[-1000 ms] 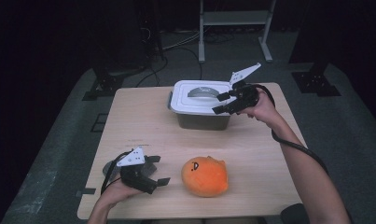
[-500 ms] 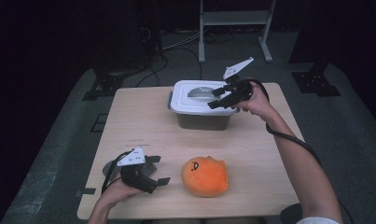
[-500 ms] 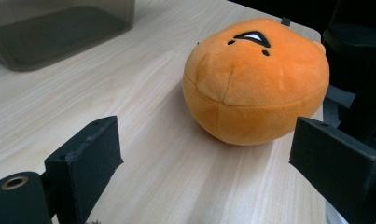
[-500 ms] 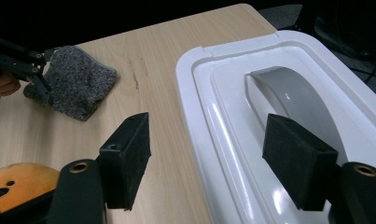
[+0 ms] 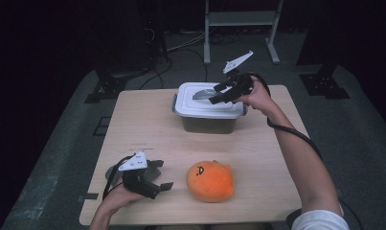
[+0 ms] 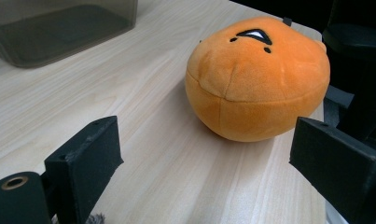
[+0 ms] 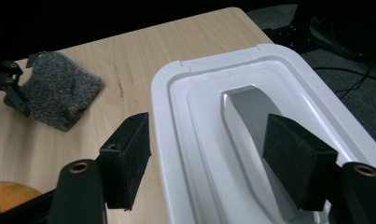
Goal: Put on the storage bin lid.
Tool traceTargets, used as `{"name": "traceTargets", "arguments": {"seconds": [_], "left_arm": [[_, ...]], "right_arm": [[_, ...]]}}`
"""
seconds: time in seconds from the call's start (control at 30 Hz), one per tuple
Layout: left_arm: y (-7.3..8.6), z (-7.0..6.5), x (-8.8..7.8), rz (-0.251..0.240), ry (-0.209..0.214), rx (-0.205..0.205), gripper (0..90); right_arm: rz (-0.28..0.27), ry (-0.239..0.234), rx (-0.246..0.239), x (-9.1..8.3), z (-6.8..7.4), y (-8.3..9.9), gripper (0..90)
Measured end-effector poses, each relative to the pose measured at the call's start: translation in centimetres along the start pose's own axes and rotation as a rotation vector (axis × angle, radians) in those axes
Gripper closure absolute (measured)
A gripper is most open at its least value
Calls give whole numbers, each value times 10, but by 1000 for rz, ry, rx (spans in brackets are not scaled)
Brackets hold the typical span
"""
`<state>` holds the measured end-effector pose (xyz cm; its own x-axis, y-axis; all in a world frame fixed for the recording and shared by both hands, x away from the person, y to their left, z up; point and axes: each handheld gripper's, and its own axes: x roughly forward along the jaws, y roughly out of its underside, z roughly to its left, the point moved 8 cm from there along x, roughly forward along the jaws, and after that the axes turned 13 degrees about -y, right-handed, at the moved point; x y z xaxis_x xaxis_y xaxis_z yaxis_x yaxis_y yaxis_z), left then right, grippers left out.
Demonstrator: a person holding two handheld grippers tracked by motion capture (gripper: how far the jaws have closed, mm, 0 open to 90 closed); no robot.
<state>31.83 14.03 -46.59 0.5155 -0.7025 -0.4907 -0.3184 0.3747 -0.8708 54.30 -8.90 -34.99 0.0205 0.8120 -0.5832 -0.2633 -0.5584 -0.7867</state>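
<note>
A dark plastic box (image 5: 207, 123) with a white lid (image 5: 200, 108) stands at the table's far side, and a grey handle (image 5: 204, 93) is set in the lid's recess. My right gripper (image 5: 220, 94) hovers open over the lid (image 7: 188, 154), its right pad above the grey handle (image 7: 248, 114). An orange plush toy (image 5: 210, 181) with a stitched face lies near the front edge. My left gripper (image 5: 161, 175) rests open on the table just left of the plush (image 6: 258, 79), pointing at it and apart from it.
A grey felt pouch (image 7: 55, 95) lies on the wooden table (image 5: 147, 124) by the left hand. The box's dark wall (image 6: 59, 28) shows beyond the plush. Dark floor, cables and a metal stand (image 5: 241, 19) surround the table.
My right gripper has moved left and a little away from the person, from the lid's right edge to over its middle. The left gripper and the plush have stayed put.
</note>
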Motion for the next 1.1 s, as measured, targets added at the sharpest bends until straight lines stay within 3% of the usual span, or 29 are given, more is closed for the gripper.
{"name": "traceTargets", "arguments": {"seconds": [0.63,0.9,1.1], "left_arm": [[-2,0,-2,-11,2,-3,81],[-2,-1,-2,-5,8,0,81],[-2,-1,-3,-5,14,-2,81]], "right_arm": [[13,28,26,17,-36,-9,314],[30,55,53,23,-48,-5,314],[32,64,56,28,-52,1,372]]}}
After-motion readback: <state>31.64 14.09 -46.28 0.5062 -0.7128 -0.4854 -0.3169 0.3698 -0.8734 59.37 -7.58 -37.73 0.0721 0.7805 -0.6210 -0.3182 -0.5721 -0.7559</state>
